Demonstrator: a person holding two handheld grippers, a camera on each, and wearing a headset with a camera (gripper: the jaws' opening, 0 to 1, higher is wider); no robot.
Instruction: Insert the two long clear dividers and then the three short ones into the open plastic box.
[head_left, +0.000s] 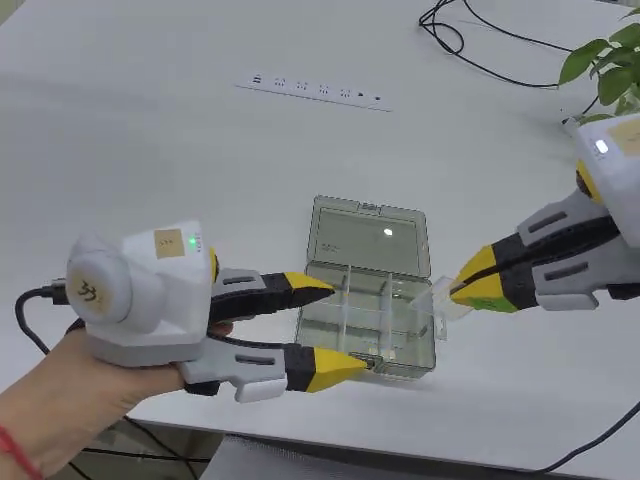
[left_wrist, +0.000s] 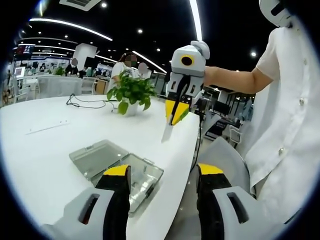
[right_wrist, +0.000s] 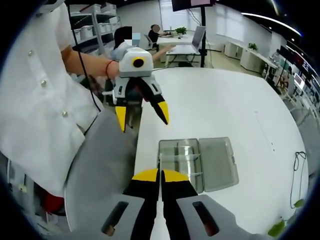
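Note:
The open clear plastic box lies near the table's front edge, its lid laid flat behind it. Clear partitions stand inside the box. My right gripper is shut on a small clear divider, held just above the box's right rim. The right gripper view shows that divider edge-on between the closed jaws, over the box. My left gripper is open at the box's left side, one jaw over the box's left edge, one by its front corner, holding nothing. In the left gripper view, the box lies beyond the left jaw.
A white power strip lies further back on the white table. Black cables and a potted plant are at the far right. The table's front edge runs just below the box. People sit at desks in the background.

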